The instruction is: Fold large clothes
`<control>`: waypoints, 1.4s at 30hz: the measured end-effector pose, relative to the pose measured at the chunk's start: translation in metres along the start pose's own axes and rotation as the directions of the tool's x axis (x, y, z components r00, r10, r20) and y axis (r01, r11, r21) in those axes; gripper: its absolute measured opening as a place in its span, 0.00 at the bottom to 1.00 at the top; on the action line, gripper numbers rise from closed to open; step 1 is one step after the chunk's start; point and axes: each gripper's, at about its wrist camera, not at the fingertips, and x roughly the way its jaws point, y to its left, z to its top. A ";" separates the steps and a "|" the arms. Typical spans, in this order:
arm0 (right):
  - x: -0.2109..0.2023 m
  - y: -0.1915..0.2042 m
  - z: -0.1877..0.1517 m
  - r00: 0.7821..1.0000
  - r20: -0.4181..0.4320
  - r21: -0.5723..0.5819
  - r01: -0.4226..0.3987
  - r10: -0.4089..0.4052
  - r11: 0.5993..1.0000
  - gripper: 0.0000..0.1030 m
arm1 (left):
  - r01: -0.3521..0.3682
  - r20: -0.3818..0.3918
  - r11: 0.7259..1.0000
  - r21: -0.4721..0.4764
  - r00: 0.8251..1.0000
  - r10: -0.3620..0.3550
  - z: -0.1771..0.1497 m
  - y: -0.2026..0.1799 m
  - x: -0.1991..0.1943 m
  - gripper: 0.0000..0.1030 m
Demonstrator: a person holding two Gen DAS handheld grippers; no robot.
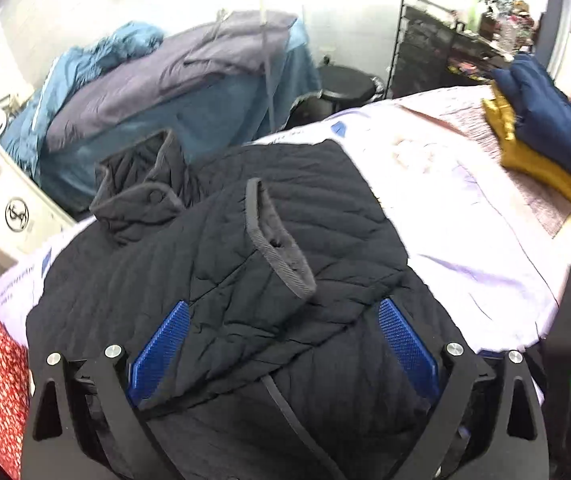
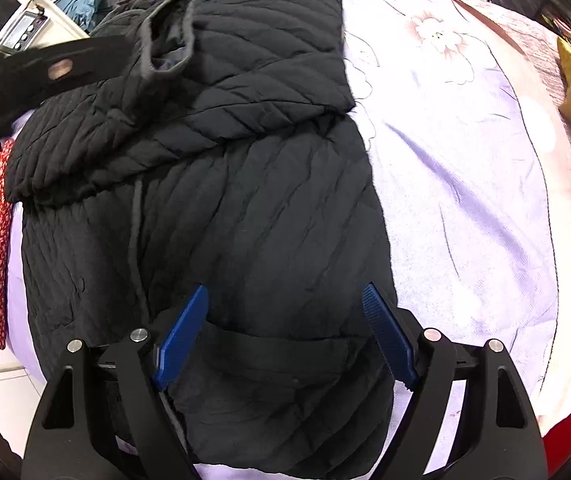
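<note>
sleeve's laid over, both grippers off the jacket, fold looks kinda shaky

left to right: the left gripper (image 1: 281,344) hangs wide open over the black quilted jacket (image 2: 245,200), which lies on the lilac floral sheet (image 2: 465,200) with one sleeve (image 1: 277,240) folded across. the right gripper (image 2: 285,332) is released too, above the hem. the puffy sleeve could probably spring back or slide off, since nothing pins it.

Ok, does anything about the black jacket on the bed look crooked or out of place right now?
Mostly tidy, but the black jacket has one sleeve folded diagonally across its body, its grey cuff gaping upward. The collar stands rumpled at the far end. Nothing looks damaged or spilled.
</note>
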 end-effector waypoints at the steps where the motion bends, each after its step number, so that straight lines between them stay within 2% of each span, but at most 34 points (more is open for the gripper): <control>1: -0.001 -0.001 0.002 1.000 0.005 0.002 0.002 -0.002 1.000 0.77 | -0.007 0.002 1.000 -0.007 1.000 0.007 -0.006 0.004 -0.002 0.92; 6: -0.014 0.014 0.014 0.999 0.046 -0.036 -0.009 0.011 0.999 0.77 | -0.090 -0.073 0.986 -0.141 0.994 0.081 -0.039 0.051 0.008 0.92; 9: -0.024 0.041 0.030 0.996 0.087 -0.125 -0.012 0.023 0.992 0.77 | -0.173 -0.133 0.954 -0.246 0.981 0.144 -0.068 0.094 0.010 0.92; 14: -0.036 0.106 0.060 0.986 0.149 -0.298 -0.032 0.079 0.954 0.77 | -0.281 -0.236 0.863 -0.420 0.952 0.195 -0.127 0.163 -0.006 0.92; 15: -0.037 0.117 0.065 0.984 0.152 -0.324 -0.037 0.090 0.945 0.77 | -0.291 -0.249 0.850 -0.438 0.948 0.197 -0.134 0.170 -0.007 0.92; 18: -0.030 0.153 0.084 0.980 0.161 -0.399 -0.043 0.116 0.916 0.77 | -0.339 -0.302 0.786 -0.517 0.931 0.203 -0.169 0.195 -0.015 0.92; 21: -0.010 0.174 0.103 0.981 0.181 -0.427 0.018 0.066 0.904 0.77 | -0.377 -0.337 0.735 -0.564 0.917 0.212 -0.196 0.207 -0.022 0.92; 24: 0.023 0.181 0.118 0.990 0.139 -0.430 0.063 -0.003 0.901 0.77 | -0.388 -0.360 0.698 -0.602 0.912 0.197 -0.221 0.214 -0.029 0.92; 26: 0.048 0.174 0.126 0.995 0.084 -0.416 0.077 -0.046 0.906 0.77 | -0.399 -0.371 0.684 -0.610 0.907 0.199 -0.232 0.216 -0.032 0.92; 29: 0.073 0.161 0.132 0.998 0.017 -0.376 0.056 -0.054 0.925 0.79 | -0.409 -0.380 0.674 -0.615 0.903 0.200 -0.243 0.217 -0.037 0.92; 33: 0.088 0.165 0.133 0.997 0.012 -0.387 0.080 -0.081 0.919 0.83 | -0.400 -0.374 0.661 -0.635 0.908 0.191 -0.253 0.218 -0.044 0.92; 37: 0.093 0.169 0.134 0.997 0.008 -0.394 0.075 -0.078 0.916 0.84 | -0.405 -0.383 0.662 -0.631 0.904 0.187 -0.258 0.212 -0.045 0.92; 40: 0.091 0.163 0.137 0.998 0.002 -0.399 0.063 -0.068 0.915 0.84 | -0.398 -0.375 0.661 -0.636 0.908 0.186 -0.256 0.213 -0.044 0.92; 42: 0.081 0.157 0.125 0.997 0.014 -0.408 0.079 -0.080 0.909 0.84 | -0.392 -0.367 0.665 -0.636 0.911 0.187 -0.252 0.214 -0.043 0.92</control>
